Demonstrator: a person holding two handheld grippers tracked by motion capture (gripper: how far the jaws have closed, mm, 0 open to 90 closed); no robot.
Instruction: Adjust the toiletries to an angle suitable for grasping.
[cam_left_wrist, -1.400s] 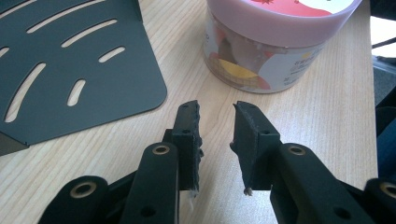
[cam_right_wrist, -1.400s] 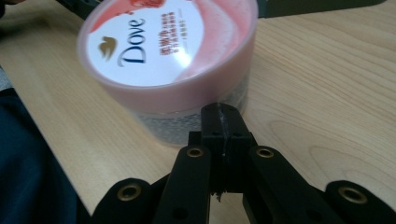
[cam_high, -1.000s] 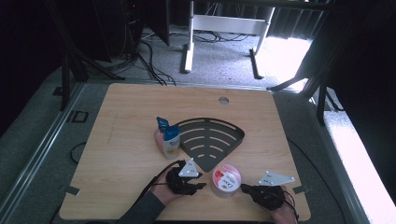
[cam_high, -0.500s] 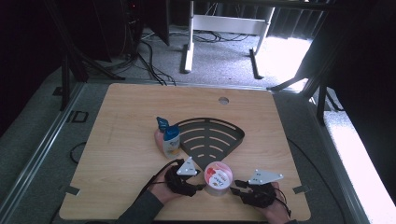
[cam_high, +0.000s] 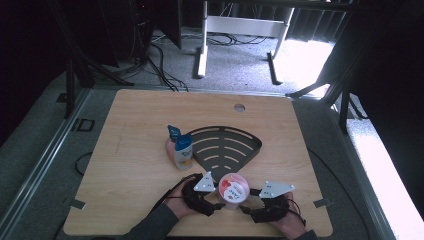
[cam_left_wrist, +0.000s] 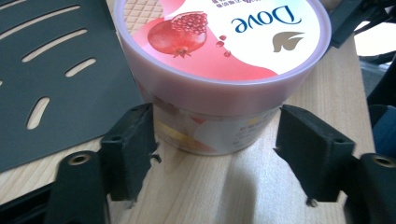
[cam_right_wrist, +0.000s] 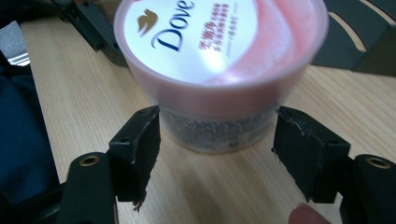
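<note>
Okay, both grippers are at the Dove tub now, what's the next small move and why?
Probably ease the left gripper forward until its jaws straddle the Dove tub, then close. Both grippers' jaws have just been opening, and the tub stands upright on the table, just beyond the jaw tips, near the left gripper's left tip, with none pressing it. The right gripper faces it from the other side, equally open.

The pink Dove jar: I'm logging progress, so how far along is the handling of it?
Done: the pink-lidded Dove jar stands upright on the wooden table, beside the black slotted tray. In hand: the left gripper and right gripper flank it from opposite sides; their jaws have just been opening and stand apart around its base. Left: any grip or lift; the lid is still on.
</note>
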